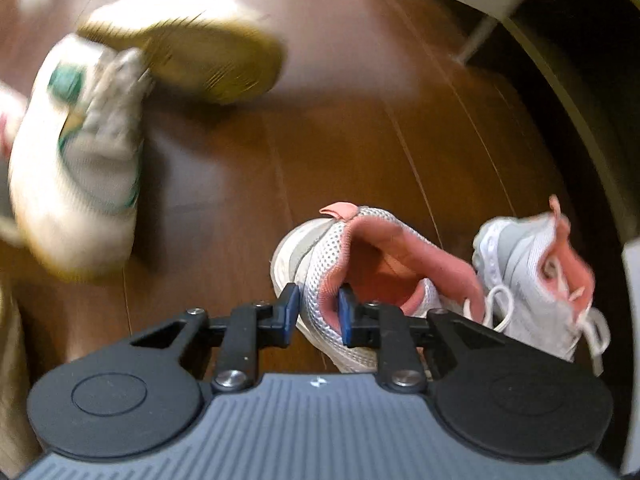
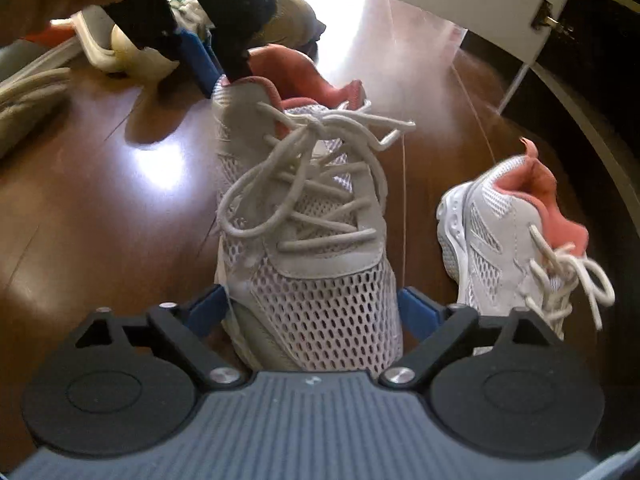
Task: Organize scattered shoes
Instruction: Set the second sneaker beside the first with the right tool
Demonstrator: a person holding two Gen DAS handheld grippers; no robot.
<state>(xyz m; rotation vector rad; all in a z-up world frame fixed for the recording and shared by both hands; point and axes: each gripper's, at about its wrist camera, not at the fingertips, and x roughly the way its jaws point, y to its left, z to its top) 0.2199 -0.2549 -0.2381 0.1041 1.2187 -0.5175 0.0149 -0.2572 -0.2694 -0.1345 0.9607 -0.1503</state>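
Left gripper (image 1: 319,312) clamping on heel collar of pink-lined mesh sneaker (image 2: 304,216), standing on wood floor (image 1: 340,140). Right gripper (image 2: 310,308) straddling sneaker's toe, jaws apart, pads not pressing. Matching sneaker (image 2: 516,232) lying just beside. Sneaker probably light; mesh soft, collapsing; padded collar gripping better.

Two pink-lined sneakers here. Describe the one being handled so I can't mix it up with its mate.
On the brown wood floor, two white mesh sneakers with pink lining sit near the white door. The handled sneaker lies between both grippers: the left gripper pinches its heel collar, the right gripper straddles its toe. The mate stands untouched beside it.
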